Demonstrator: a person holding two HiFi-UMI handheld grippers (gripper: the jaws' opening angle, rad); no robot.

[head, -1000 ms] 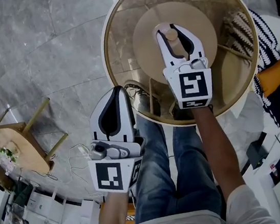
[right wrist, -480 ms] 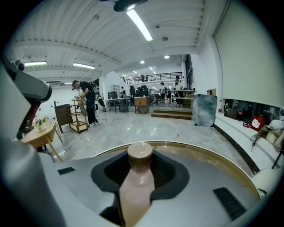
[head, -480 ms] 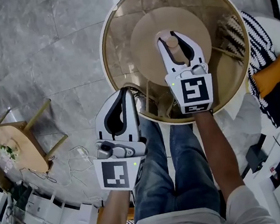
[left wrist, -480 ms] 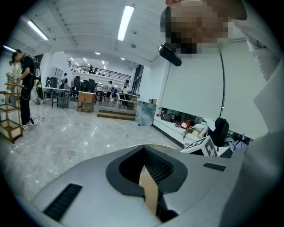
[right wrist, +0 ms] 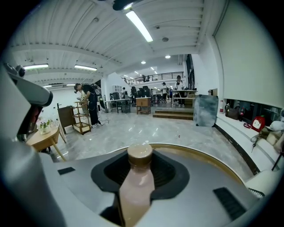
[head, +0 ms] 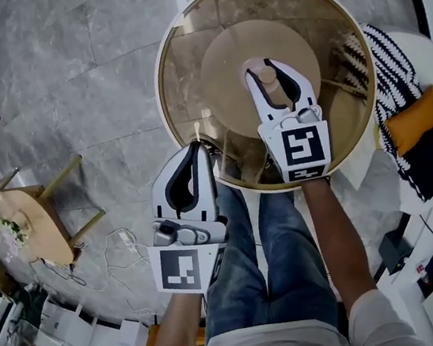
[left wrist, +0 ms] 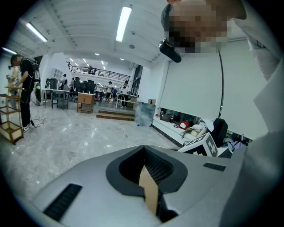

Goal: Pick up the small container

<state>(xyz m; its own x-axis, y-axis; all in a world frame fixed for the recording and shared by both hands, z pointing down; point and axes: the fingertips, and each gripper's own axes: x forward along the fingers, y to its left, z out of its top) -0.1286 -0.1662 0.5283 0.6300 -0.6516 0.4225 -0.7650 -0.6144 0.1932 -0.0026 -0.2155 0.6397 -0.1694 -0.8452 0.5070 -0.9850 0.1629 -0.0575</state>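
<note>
Pale pink between white jaws: clamps the small pale-pink container with the round tan cap in the right gripper, squeezing it from both sides, cap up near the fingertips, body lying along the jaws. Carries it over the round glass-topped table with the gold rim, right above the tan disc-shaped base seen through the glass. Over on the other side, holds the left gripper clenched, tips pressed together by the table's near-left rim, above the grey marble floor. Shows a thin tan sliver in the seam between those closed jaws; cannot tell what it is. Points both grippers forward and somewhat down, apart from each other. Shows blue-jeaned legs tight against the table's near rim. Leaves a small round wooden side table off to the left on the floor, and a black-and-white striped fabric with an orange cushion beside the glass table on the right.
</note>
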